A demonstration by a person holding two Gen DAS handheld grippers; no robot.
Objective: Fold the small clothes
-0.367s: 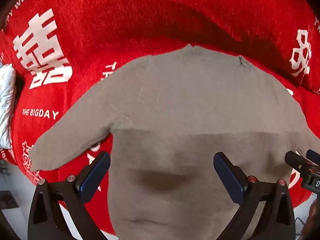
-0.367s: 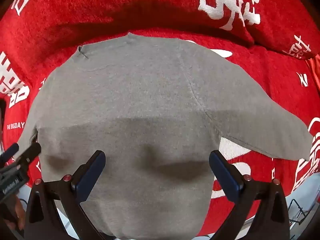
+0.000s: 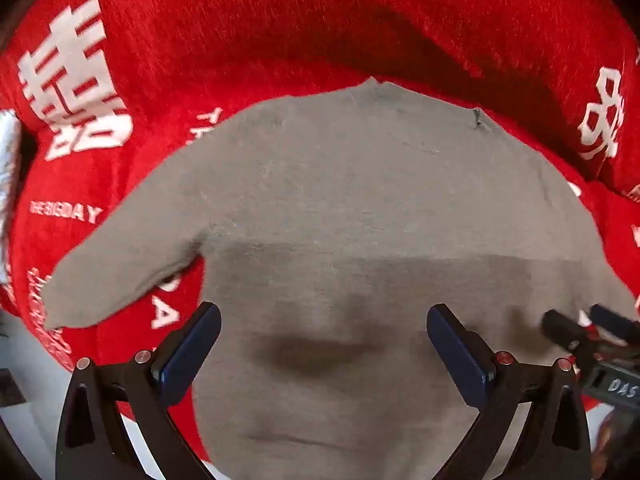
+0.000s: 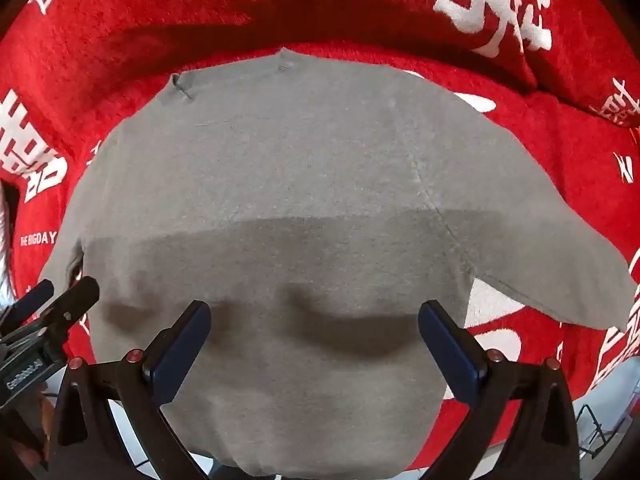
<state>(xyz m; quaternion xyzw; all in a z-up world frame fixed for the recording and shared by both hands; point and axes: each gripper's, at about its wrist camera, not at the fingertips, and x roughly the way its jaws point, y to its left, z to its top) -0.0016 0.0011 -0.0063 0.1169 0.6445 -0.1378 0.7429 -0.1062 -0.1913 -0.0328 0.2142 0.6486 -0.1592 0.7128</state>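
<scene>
— Where is the sweater (image 3: 360, 200) lying?
— Flat on the fuzzy red blanket (image 3: 280, 32), sleeves spread. You are holding the left gripper (image 3: 324, 354) and right gripper (image 4: 314, 350) above its soft grey knit, jaws gaping, empty.

A red plush blanket (image 3: 304, 28) printed with white Chinese characters (image 3: 74, 80) and the words "THE BIGDAY" (image 3: 66, 212) fills the upper and side parts of both frames. More white characters (image 4: 496, 8) sit at upper right of the right wrist view. A whitish object (image 3: 8, 168) shows at the left edge.
</scene>
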